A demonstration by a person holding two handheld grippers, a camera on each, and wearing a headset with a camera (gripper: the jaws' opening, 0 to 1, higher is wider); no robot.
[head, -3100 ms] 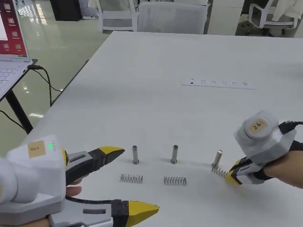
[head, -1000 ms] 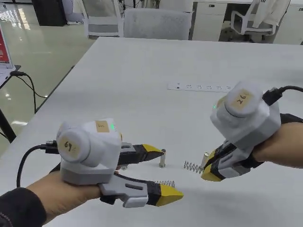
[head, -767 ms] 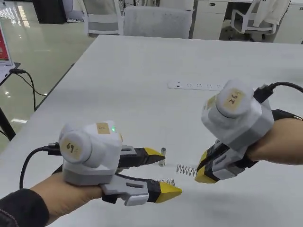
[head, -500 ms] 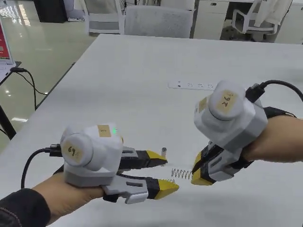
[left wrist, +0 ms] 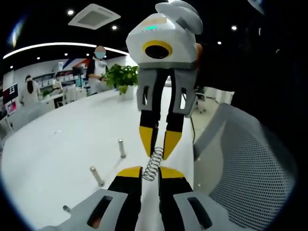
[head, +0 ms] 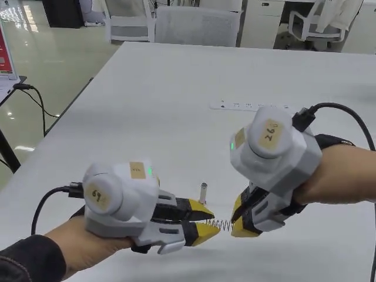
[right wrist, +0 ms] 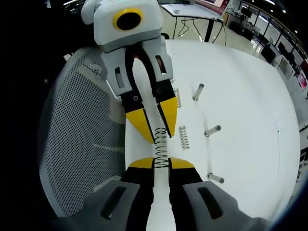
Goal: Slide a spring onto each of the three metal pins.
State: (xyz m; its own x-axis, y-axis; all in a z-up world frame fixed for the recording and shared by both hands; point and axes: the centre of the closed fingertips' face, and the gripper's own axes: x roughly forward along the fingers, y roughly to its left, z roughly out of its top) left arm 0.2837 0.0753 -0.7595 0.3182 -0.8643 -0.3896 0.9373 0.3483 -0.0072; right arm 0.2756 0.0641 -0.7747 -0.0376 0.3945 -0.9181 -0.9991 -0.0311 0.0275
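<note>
A small steel spring (head: 223,224) hangs in the air above the white table (head: 176,106), stretched between both grippers. My right gripper (head: 236,225) is shut on one end and my left gripper (head: 210,224) is shut on the other. In the left gripper view the spring (left wrist: 154,163) runs from my left gripper (left wrist: 150,173) up to the right gripper (left wrist: 158,144). Three upright metal pins (right wrist: 211,131) stand bare on the table, with one pin (head: 203,191) just behind the grippers. Two more springs (right wrist: 184,137) lie flat beside the pins.
A white power strip (head: 247,106) lies on the table further back. A grey chair (head: 197,26) stands at the far edge. The table's left edge (head: 76,111) drops to the floor, where a black cable runs. A mesh chair (right wrist: 82,125) sits under the grippers' near side.
My right gripper carried the spring left and up off the table. My left gripper, open before, has closed on the spring's free end.
</note>
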